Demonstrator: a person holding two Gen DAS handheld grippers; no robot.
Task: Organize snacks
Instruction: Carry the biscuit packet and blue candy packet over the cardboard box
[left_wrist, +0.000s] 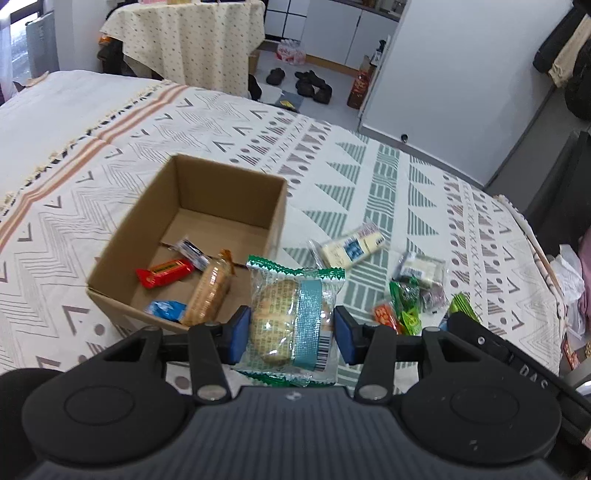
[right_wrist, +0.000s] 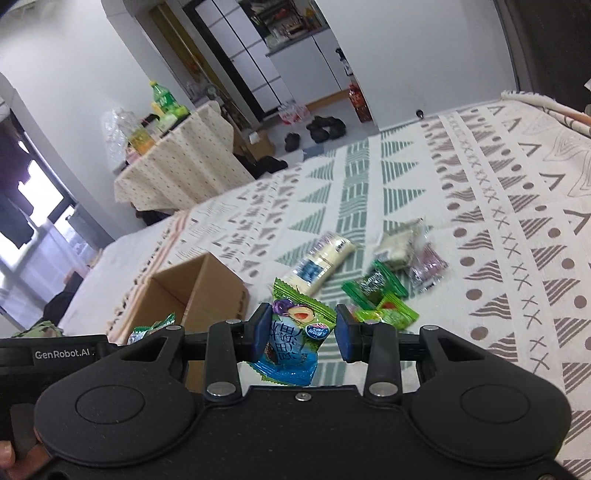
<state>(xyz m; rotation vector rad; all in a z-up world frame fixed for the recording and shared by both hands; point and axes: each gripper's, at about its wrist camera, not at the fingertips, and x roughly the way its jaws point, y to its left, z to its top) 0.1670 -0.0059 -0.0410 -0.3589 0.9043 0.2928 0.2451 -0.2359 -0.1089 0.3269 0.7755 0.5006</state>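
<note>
The loose snack packets (right_wrist: 373, 266) on the bed are motion-blurred; their print is unreadable. The cardboard box (right_wrist: 192, 295) is partly hidden behind the other gripper.

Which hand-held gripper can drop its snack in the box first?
Left. The left hand-held gripper holds its bread packet beside the cardboard box; the right hand-held gripper is farther away.

Patterned bedspread (left_wrist: 369, 177) carries cardboard box (left_wrist: 207, 206), loose snacks (left_wrist: 406, 288).

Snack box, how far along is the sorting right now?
Partly done. The cardboard box already holds about four snacks, including a red bar. In hand: the left tool grips a bun packet, and the right tool grips a blue-green candy packet. Left: roughly five packets on the bedspread, such as the white cracker pack.
</note>
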